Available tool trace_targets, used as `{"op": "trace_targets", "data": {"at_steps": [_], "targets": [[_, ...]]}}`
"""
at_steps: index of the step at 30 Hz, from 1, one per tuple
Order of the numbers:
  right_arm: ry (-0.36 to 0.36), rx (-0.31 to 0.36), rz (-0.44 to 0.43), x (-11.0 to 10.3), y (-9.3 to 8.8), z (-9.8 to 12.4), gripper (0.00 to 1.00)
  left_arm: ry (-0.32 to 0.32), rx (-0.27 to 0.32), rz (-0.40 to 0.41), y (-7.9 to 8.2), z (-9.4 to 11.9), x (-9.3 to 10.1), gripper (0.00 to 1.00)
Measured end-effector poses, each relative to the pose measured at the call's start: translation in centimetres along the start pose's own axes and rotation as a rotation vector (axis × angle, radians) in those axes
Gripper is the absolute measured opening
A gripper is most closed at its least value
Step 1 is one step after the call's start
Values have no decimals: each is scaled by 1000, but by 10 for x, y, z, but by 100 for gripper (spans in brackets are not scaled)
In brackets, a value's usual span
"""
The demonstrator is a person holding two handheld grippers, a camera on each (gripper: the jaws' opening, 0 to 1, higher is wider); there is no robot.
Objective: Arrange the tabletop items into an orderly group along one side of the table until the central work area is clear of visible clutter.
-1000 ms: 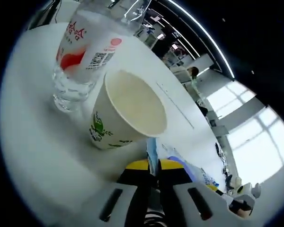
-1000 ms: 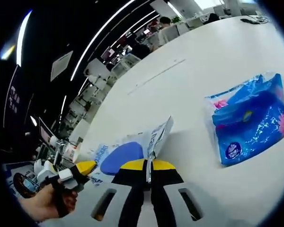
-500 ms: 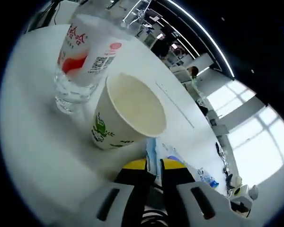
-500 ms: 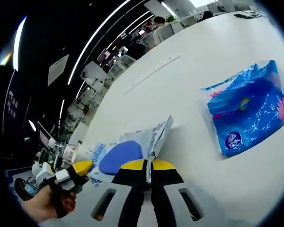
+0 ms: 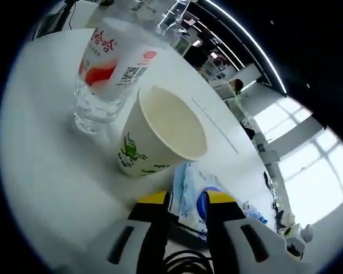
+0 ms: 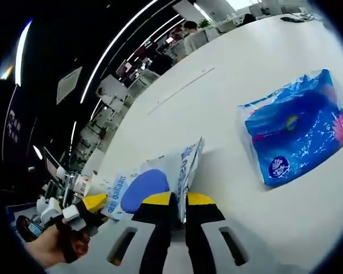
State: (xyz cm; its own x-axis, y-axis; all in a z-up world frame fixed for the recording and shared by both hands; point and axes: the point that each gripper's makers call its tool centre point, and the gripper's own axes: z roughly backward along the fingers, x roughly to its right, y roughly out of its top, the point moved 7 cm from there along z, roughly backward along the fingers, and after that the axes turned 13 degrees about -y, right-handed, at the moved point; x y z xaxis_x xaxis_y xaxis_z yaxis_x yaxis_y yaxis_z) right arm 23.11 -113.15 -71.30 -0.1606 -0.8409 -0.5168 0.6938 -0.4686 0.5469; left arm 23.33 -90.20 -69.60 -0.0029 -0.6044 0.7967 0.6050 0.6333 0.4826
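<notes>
On the white table (image 5: 40, 165), in the left gripper view, a clear water bottle (image 5: 106, 74) with a red and white label stands upright, and a cream paper cup (image 5: 160, 140) with a green print stands just beside it, nearer the camera, mouth up. The left gripper (image 5: 187, 206) has its yellow-tipped jaws parted with a gap between them — the edge of a white and blue wipes packet (image 5: 195, 191) sits in that gap, just below the cup's base, and whether either jaw touches it cannot be told. In the right gripper view the same wipes packet (image 6: 154, 180) lies flat across the table with a blue oval on its face, and the right gripper (image 6: 180, 200) has its jaws closed on the packet's near edge, which stands up between them. To the right, well apart from the packet, a blue plastic tissue pack (image 6: 294, 137) with pink flowers lies on the table (image 6: 228, 85). At the lower left of that view a hand (image 6: 51, 251) holds the left gripper (image 6: 88, 206), whose yellow tip reaches the far end of the packet. Beyond the table stretch rows of office desks under long ceiling light strips — a few seated people show far off.
</notes>
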Motion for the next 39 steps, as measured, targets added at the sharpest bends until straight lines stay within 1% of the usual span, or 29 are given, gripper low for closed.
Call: {"op": "trace_targets", "data": {"at_steps": [2, 4, 5, 8, 12, 14, 16, 19, 21, 23, 25, 29, 32, 33, 36, 39], "targets": [[1, 5, 1, 0, -2, 0, 9, 4, 6, 2, 1, 1, 0, 25], [-4, 21, 5, 0, -2, 1, 15, 3, 5, 8, 1, 1, -1, 25], [1, 34, 9, -1, -1, 1, 17, 3, 7, 12, 1, 1, -2, 25], [8, 40, 17, -2, 0, 2, 21, 9, 10, 22, 0, 2, -3, 25], [11, 59, 45, -3, 1, 3, 31, 8, 14, 36, -2, 3, -3, 26], [19, 56, 56, -5, 1, 4, 33, 11, 14, 30, -2, 5, -3, 27], [21, 46, 68, -5, -1, 4, 36, 16, 30, 35, -1, 7, -4, 28], [10, 68, 124, -5, -3, 6, 41, 14, 59, 81, 1, 9, -5, 31], [8, 73, 143, -6, -4, 7, 45, 12, 65, 77, 3, 10, -4, 31], [14, 82, 158, -8, -4, 8, 51, 8, 64, 74, 2, 10, -3, 31], [14, 87, 179, -9, -4, 9, 53, 3, 65, 78, 2, 11, -2, 32], [6, 85, 204, -8, -6, 12, 53, 4, 71, 82, 1, 14, -2, 33], [-2, 96, 228, -7, -8, 16, 55, 4, 82, 79, -1, 18, 0, 42], [1, 103, 232, -6, -8, 18, 57, 8, 83, 69, -2, 19, 0, 48], [9, 116, 228, -6, -7, 22, 63, 18, 88, 39, -3, 24, 0, 58], [25, 143, 227, -6, -5, 27, 69, 5, 97, 23, -5, 29, 3, 68]]}}
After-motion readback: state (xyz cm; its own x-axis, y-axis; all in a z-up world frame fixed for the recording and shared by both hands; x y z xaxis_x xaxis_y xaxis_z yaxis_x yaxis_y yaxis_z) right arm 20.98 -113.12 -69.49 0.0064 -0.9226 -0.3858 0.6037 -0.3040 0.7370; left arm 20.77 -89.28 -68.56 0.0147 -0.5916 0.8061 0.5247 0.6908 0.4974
